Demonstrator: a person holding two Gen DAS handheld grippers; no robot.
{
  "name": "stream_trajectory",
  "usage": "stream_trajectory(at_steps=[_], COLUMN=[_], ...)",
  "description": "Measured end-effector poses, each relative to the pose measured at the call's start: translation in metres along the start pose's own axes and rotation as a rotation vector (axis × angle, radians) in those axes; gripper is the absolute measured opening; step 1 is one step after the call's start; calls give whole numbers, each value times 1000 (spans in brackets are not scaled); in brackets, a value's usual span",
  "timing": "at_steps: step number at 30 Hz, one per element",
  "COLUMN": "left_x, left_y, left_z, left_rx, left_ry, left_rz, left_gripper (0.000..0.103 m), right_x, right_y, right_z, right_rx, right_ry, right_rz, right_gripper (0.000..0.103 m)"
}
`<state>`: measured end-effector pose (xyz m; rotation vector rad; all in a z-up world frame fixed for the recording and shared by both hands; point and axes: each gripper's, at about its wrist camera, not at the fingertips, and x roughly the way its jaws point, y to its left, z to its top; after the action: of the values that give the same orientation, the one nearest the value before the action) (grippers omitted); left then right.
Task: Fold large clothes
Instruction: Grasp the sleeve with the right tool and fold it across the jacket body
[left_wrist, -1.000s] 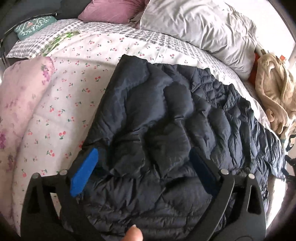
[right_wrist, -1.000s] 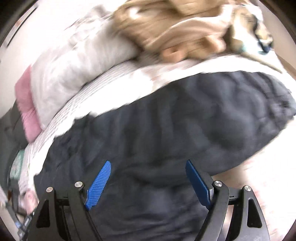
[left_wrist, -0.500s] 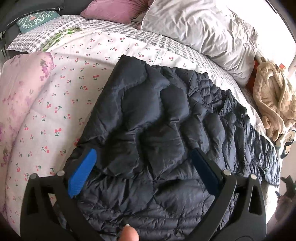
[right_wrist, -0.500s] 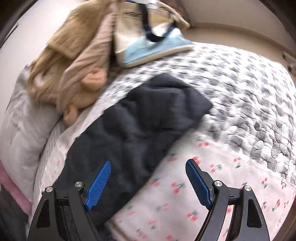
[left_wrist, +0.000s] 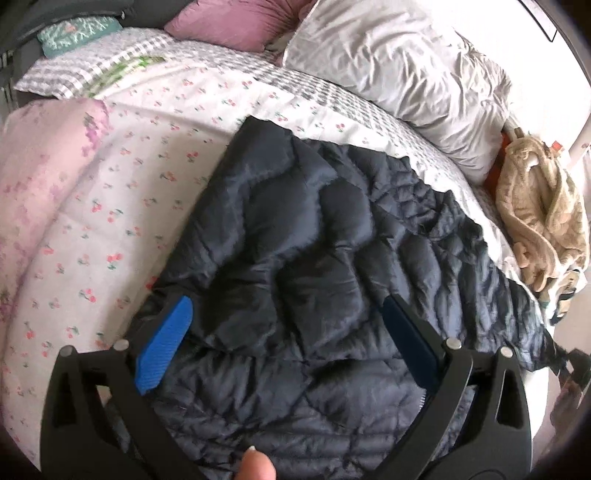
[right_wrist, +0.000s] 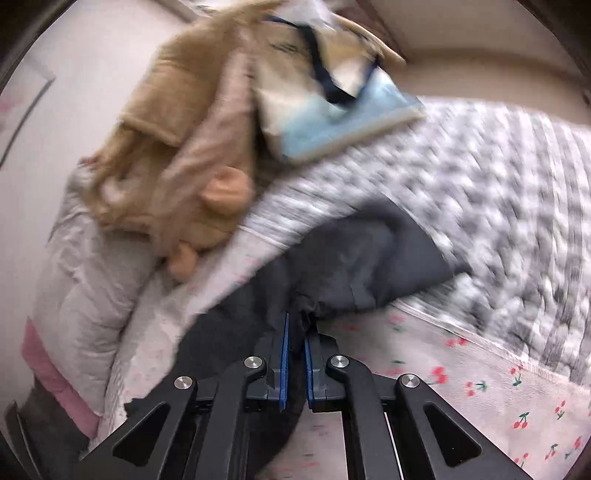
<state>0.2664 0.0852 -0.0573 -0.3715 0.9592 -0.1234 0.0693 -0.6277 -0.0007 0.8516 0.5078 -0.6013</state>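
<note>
The dark quilted jacket (left_wrist: 314, 295) lies spread and rumpled across the bed (left_wrist: 110, 206), running from the middle toward 4 o'clock in the left wrist view. The left hand-held gripper (left_wrist: 288, 339) hangs over it with jaws wide apart, holding nothing. The right hand-held gripper (right_wrist: 295, 354) is pinched tight on a bunched bit of the jacket (right_wrist: 354, 266) near one end. Folding looks barely begun: one part seems laid over, no neat stack yet, and most folds remain.
</note>
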Motion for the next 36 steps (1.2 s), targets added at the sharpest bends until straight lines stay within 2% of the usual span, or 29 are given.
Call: stream_trajectory(at_steps=[6, 9, 13, 15, 18, 20, 22, 23, 25, 26, 28, 30, 32, 33, 35, 36], left_x=[1, -1, -6, -7, -7, -6, -6, -6, -3, -2, 0, 2, 1, 1, 0, 1], left_y=[-7, -7, -6, -6, -4, -3, -2, -2, -2, -3, -5, -11, -19, -24, -33, -37], left_z=[-6, -7, -6, -5, -4, -3, -2, -2, -2, -3, -5, -6, -8, -9, -9, -9], left_rx=[-14, -49, -50, -38, -26, -23, -18, -15, -9, -8, -1, 21, 45, 57, 74, 76], left_ry=[21, 23, 13, 17, 26, 33, 34, 36, 58, 64, 75, 83, 82, 73, 61, 63], left_rz=[-87, -141, -149, -138, -129, -123, -117, -116, -116, -117, -115, -108, -109, -114, -130, -142], left_gripper=[102, 102, 102, 102, 102, 102, 102, 102, 102, 102, 102, 102, 102, 102, 102, 102], right_x=[-53, -78, -97, -96, -87, -70, -55, -39, -13, 12, 48, 68, 78, 75, 63, 55], right_y=[109, 170, 239, 273, 304, 323, 327, 328, 323, 315, 294, 277, 271, 271, 271, 271], right_z=[-14, -41, -95, -136, -192, -241, -277, -304, -335, -356, -376, -384, -378, -374, -364, -358], right_rx=[-261, -405, -551, -633, -741, -818, -845, -849, -834, -796, -701, -629, -586, -574, -566, -568], right_ry=[-84, -102, -76, -26, 38, 120, 186, 229, 331, 440, 577, 653, 711, 716, 704, 671], right_rz=[123, 199, 314, 365, 403, 424, 422, 390, 361, 348, 340, 336, 335, 357, 416, 437], right_gripper=[6, 6, 6, 6, 6, 7, 9, 9, 14, 16, 18, 21, 21, 25, 61, 86])
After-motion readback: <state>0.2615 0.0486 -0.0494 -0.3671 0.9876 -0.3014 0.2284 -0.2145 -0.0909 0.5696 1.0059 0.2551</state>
